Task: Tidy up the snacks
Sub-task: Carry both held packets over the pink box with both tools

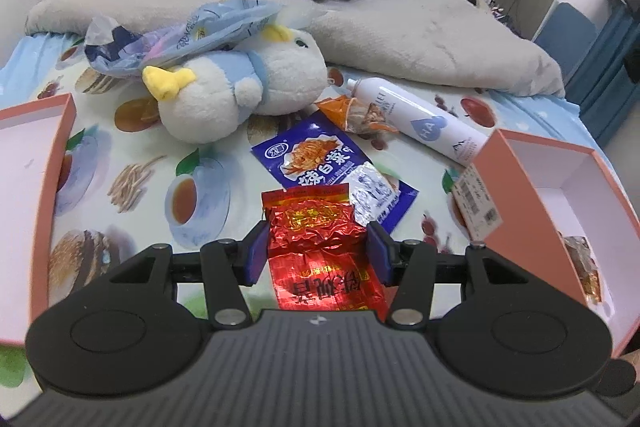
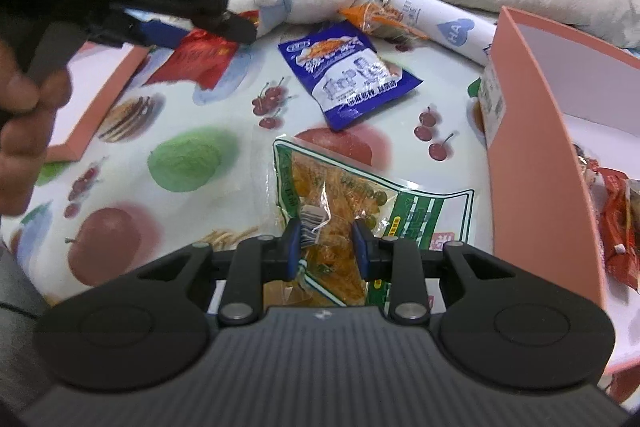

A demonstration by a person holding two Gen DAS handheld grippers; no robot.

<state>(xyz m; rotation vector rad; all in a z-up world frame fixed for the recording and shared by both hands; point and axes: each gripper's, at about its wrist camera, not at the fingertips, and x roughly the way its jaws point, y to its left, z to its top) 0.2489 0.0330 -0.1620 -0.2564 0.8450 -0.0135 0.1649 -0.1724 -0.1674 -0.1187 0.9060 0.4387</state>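
We carry a red foil packet pinched in our left claw and a green-edged snack bag pinched in our right claw above the bed, where either slick wrapper could, we judge, slip free short of the pink box.

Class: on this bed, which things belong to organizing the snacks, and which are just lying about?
Part of the job: red foil packet in the left gripper; green-edged packet in the right gripper; blue packet; orange packet; pink box.

Just lying about: plush toy; white spray bottle; grey blanket.
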